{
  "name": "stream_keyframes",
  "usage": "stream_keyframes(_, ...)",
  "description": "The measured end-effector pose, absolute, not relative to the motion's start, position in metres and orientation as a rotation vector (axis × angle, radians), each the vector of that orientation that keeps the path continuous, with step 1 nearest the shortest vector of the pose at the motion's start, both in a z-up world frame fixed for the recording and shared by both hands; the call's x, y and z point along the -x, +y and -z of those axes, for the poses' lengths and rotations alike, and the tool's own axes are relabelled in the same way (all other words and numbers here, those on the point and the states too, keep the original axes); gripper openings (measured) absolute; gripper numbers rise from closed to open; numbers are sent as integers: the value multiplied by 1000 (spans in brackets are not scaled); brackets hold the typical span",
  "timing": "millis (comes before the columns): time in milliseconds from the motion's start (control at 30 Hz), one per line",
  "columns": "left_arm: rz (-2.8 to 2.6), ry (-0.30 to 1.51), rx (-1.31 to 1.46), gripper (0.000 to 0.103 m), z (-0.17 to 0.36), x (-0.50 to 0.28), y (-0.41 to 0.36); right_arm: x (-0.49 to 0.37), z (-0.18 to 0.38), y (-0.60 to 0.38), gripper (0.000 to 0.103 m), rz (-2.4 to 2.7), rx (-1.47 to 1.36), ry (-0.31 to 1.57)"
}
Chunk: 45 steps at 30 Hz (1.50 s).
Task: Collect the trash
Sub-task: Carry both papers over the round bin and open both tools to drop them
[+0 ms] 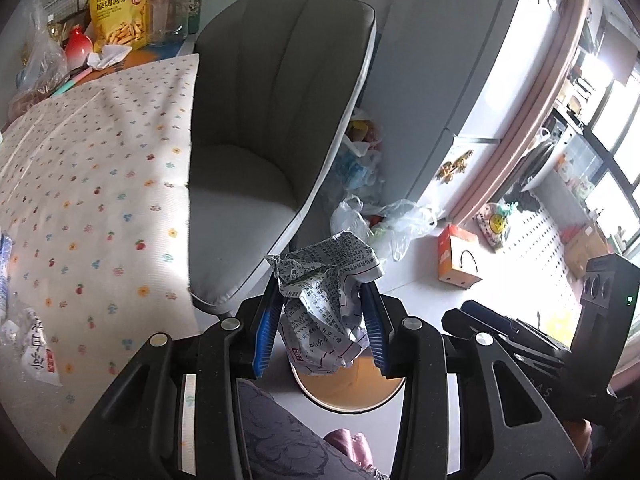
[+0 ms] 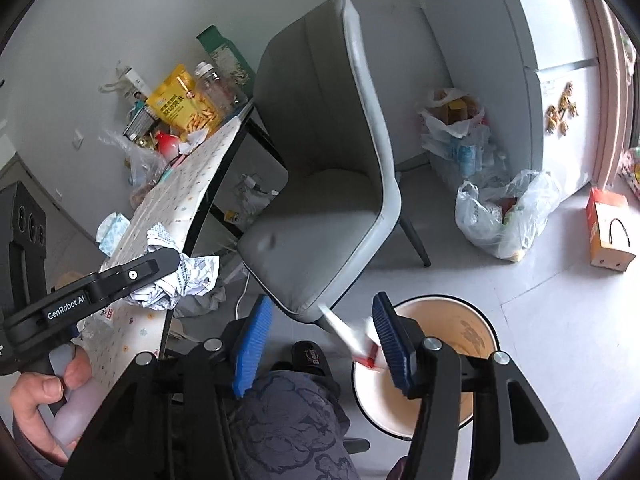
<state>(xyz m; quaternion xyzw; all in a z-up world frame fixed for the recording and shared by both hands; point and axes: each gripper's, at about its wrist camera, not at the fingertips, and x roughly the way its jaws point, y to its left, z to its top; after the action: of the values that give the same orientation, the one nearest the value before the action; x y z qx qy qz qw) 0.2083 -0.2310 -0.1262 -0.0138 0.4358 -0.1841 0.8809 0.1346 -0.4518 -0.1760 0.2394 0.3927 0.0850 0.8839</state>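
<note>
My left gripper (image 1: pixel 320 320) is shut on a crumpled printed paper (image 1: pixel 326 284), held above the round trash bin (image 1: pixel 348 394) on the floor. The same paper (image 2: pixel 180 276) shows in the right wrist view in the left gripper (image 2: pixel 160 268), beside the table edge. My right gripper (image 2: pixel 320 340) is open over the floor beside the bin (image 2: pixel 480 332). A white and red wrapper (image 2: pixel 352 338), blurred, is in the air between the jaws over the bin's rim, apart from both pads.
A grey chair (image 1: pixel 256 148) stands ahead by the table with a dotted cloth (image 1: pixel 88 184). Snack bag (image 1: pixel 120 8), jar and clutter sit at the table's far end. Plastic bags (image 2: pixel 504 216) and an orange box (image 2: pixel 608 228) lie on the floor. A wrapper (image 1: pixel 38 348) lies on the table.
</note>
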Motion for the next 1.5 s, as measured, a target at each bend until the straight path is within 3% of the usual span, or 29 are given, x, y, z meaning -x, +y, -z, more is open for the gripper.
stream_keyframes(233,448,946,-4,39,135,-208,-262,-123,182,-474,53,-124,-534,815)
stream_keyframes(400,512,978,-11,43,142,-207,-288,-107,180,-499,59,-63,-567,791)
stream_keyframes(467,574,996,19,58,143,-209,-296,-101,178,-511,61,-35,-581,779)
stream_keyframes(500,601,1007,32,79,143,-209,-299,-98,177,-516,62,-23,-587,773)
stream_keyframes(533,624,1011,45,89,143,-209,-300,-94,176,-522,62,-10,-591,766)
stream_keyframes(633,610,992,54,95,137,-206,-297,-88,174,-530,64,16,-587,756)
stream_keyframes(900,547,934,85,96,112,-199,-268,-86,168,-517,71,-4,-574,750)
stream_keyframes(1200,439,776,140,97,67,-182,-205,-90,133,-475,96,-33,-482,683)
stream_keyframes(1500,261,657,174,97,43,-164,-133,-98,98,-408,96,-53,-385,638)
